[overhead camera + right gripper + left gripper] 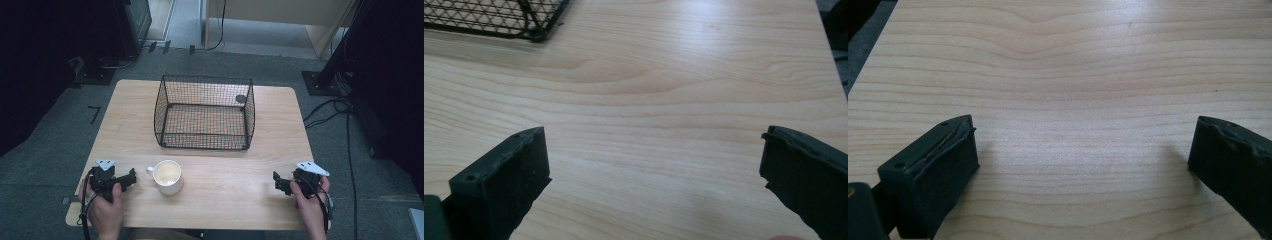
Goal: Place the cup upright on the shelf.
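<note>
Two grippers, left gripper (pixel 131 178) & right gripper (pixel 276 181), rest on the pale grained wooden table (pixel 225 195), jaws wide, holding nothing. Grey carpet floor (pixel 45 165) surrounds it. White glazed ceramic mug (pixel 167 176) stands near the left gripper, black wire-mesh basket (pixel 204 112) behind.

Pale wood-grain surface (pixel 220 195), rounded corners, on grey floor (pixel 45 165). Black wire-mesh basket (pixel 204 113) at middle-rear. White cup (pixel 167 177) near front edge, left of centre, upright.

Matt pale wood table (pixel 225 200), glossy ceramic mug (pixel 167 176), blk wire-mesh basket (pixel 204 135).
</note>
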A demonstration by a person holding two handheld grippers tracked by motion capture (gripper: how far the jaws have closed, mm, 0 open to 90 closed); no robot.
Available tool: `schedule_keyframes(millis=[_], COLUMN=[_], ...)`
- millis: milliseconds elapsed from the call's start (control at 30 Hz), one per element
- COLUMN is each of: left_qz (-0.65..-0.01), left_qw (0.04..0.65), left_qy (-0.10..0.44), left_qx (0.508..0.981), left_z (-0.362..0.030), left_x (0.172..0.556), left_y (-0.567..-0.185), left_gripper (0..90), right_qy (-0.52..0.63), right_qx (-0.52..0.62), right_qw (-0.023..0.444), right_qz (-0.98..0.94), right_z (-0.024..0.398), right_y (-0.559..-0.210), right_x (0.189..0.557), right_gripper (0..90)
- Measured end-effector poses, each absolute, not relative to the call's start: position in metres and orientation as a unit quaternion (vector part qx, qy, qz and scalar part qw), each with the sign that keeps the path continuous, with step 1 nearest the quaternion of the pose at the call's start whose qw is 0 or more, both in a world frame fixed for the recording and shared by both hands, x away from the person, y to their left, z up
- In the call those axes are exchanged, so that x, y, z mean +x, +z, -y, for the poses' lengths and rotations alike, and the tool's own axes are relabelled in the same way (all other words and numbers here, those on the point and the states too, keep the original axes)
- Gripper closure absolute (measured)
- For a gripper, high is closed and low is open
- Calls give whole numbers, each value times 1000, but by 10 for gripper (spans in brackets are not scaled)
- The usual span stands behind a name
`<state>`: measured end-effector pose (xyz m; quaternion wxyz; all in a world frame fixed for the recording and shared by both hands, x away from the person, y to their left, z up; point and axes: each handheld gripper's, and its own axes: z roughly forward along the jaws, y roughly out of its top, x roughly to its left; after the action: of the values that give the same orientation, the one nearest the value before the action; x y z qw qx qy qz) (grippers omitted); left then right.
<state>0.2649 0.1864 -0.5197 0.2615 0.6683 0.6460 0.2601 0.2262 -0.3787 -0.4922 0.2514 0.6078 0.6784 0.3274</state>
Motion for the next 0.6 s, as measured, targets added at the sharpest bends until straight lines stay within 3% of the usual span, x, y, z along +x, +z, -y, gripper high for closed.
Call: schedule_keyframes(millis=[600], left_qz=[-646], left_qw=[262], left_qy=[260], left_qx=[668], left_z=[-186], left_x=[265], left_y=[-520], left_gripper=[0], right_qy=[358], right_qx=[565], right_qw=[244], right_qz=[-702], right_z=[322], right_y=[-480], right_x=[242], right_gripper=[0])
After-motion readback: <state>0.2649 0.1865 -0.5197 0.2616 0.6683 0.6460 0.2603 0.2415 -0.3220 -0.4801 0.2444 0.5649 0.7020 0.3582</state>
